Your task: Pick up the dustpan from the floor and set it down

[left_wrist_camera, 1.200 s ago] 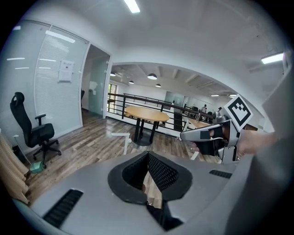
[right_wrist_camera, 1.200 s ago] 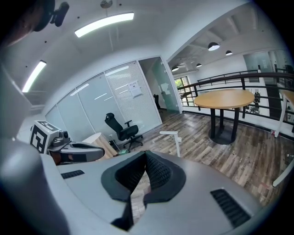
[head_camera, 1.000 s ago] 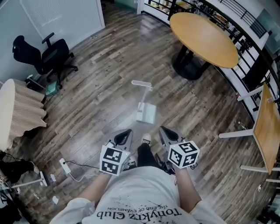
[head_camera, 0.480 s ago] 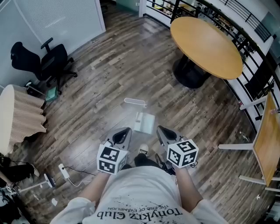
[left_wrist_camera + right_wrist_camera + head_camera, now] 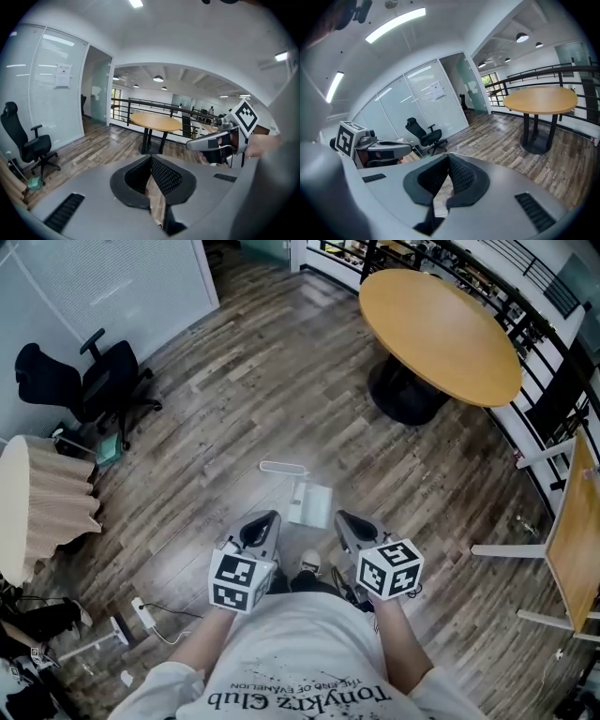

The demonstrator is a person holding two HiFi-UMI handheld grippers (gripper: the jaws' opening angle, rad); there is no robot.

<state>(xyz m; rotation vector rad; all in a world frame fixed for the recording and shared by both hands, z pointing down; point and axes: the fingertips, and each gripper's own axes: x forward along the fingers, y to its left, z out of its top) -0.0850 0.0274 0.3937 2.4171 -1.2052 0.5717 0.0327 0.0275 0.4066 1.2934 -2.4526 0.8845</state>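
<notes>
The dustpan (image 5: 311, 504) lies on the wooden floor in the head view, a pale flat pan with a white handle bar (image 5: 283, 468) at its far side. My left gripper (image 5: 267, 518) hovers just short of its near left corner, jaws shut and empty. My right gripper (image 5: 343, 517) hangs just right of the pan's near edge, also shut with nothing in it. Neither touches the pan. In the left gripper view the closed jaws (image 5: 151, 159) hide the pan, and the right gripper (image 5: 213, 140) shows beside them. The right gripper view shows its closed jaws (image 5: 448, 158).
A round wooden table (image 5: 439, 320) on a black pedestal stands far right, with a railing behind it. A black office chair (image 5: 84, 381) sits at the left near a glass wall. A power strip with cable (image 5: 141, 607) lies near left. A desk (image 5: 577, 521) stands at the right edge.
The dustpan has come nearer to both grippers as the person walked forward. Both grippers kept their shut jaws and their place ahead of the body.
</notes>
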